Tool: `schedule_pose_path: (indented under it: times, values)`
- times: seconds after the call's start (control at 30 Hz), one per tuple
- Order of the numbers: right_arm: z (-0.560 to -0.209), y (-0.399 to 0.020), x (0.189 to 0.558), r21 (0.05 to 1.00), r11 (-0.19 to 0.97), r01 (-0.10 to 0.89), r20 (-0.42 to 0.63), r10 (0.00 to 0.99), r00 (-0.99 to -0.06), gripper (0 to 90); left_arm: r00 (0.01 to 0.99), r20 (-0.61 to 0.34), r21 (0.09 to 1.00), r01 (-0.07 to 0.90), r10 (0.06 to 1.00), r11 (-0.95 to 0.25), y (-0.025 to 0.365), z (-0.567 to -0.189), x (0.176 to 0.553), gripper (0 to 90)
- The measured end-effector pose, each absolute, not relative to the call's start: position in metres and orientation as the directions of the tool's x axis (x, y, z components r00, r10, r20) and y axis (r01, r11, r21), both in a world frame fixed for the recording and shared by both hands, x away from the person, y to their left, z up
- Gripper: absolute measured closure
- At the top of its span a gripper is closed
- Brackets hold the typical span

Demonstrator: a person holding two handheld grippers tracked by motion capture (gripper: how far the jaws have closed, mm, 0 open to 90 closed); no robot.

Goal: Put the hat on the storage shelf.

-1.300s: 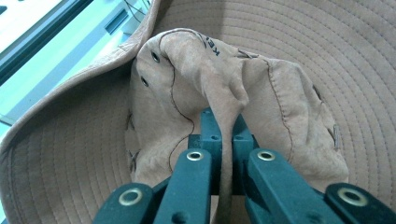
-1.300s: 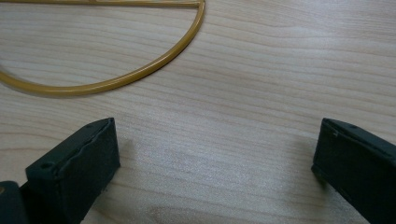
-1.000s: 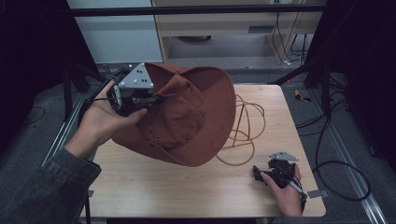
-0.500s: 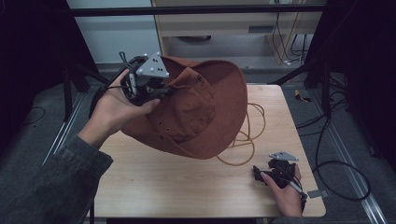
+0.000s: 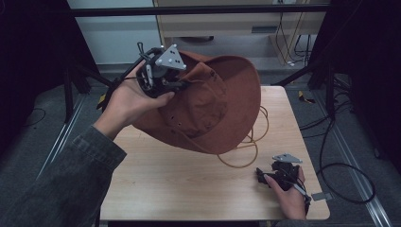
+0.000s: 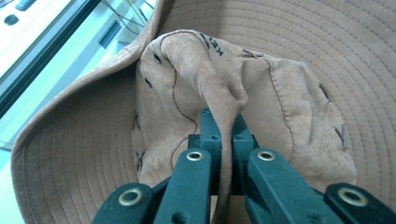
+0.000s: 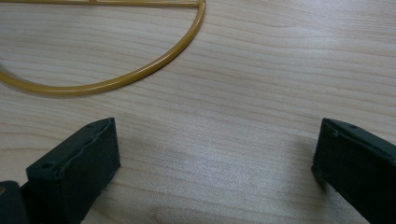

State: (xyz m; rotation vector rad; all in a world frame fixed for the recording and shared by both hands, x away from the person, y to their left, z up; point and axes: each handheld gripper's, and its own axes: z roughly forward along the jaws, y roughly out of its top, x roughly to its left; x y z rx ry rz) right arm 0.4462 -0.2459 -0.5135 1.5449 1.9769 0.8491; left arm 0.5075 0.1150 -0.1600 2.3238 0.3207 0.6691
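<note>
Resting near the worktop's front edge, the right gripper has its jaws wide and empty beside a yellow cord; farther back the left gripper holds the hat above the worktop, jaws pinched on a fold of its crown — a thin hold; lift slowly, keep the brim clear of the cord, bring the right one in to steady it.
</note>
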Motion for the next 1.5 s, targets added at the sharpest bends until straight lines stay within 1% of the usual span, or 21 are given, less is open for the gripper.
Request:
schedule_pose_path:
  times: [0.2,0.7,1.0,1.5]
  values:
    - [-0.514,-0.246,0.446,0.726,0.168,0.667,-0.002,0.97,-0.242,0.6,0.843,0.385,0.672,0.023,0.375,-0.74,0.097,-0.155,0.511,88.7]
    - [-0.513,-0.246,0.446,0.725,0.17,0.668,0.0,0.969,-0.247,0.6,0.862,0.377,0.667,0.003,0.34,-0.745,0.061,-0.162,0.522,88.7]
    - [-0.513,-0.246,0.446,0.725,0.162,0.669,0.006,0.97,-0.242,0.7,0.862,0.384,0.666,-0.01,0.331,-0.746,0.052,-0.158,0.521,88.6]
    - [-0.513,-0.246,0.446,0.725,0.16,0.67,0.008,0.971,-0.241,0.7,0.867,0.391,0.657,-0.026,0.311,-0.754,0.03,-0.162,0.522,88.6]
